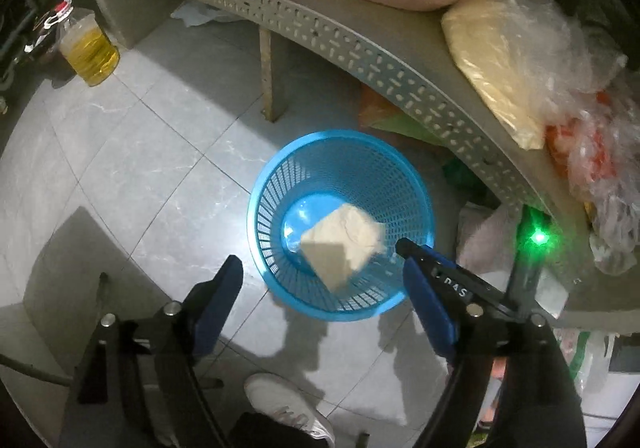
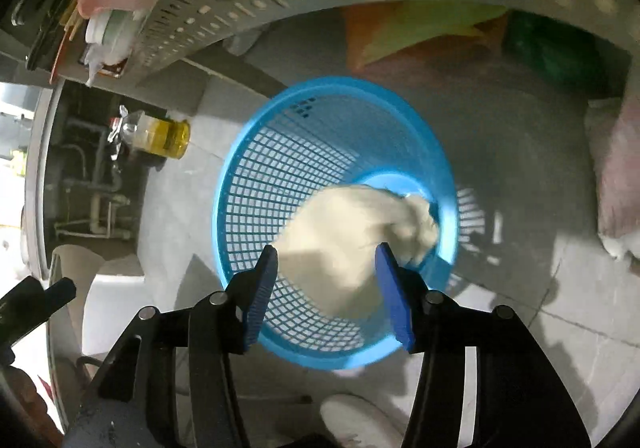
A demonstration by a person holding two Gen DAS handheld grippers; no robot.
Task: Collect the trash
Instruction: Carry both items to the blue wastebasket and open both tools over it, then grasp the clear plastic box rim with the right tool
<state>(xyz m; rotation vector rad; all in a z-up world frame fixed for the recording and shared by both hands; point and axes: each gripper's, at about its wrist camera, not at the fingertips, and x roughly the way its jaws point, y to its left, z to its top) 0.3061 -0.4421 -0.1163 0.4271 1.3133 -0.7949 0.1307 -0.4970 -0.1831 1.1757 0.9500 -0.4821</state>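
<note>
With both the left gripper point(image 1: 320, 272) and right gripper point(image 2: 326, 272) jaws open and gripping nothing, hold them above the blue basket point(image 1: 416, 188) on the floor until the pale paper wad point(image 1: 344, 238) settles inside it.

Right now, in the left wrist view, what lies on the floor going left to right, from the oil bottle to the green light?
Oil bottle → shelf's support leg → blue basket with the pale wad of trash in it → green light.

Left hand-held gripper point(image 1: 320, 268) and right hand-held gripper point(image 2: 326, 254) — jaws apart, angled downward.
</note>
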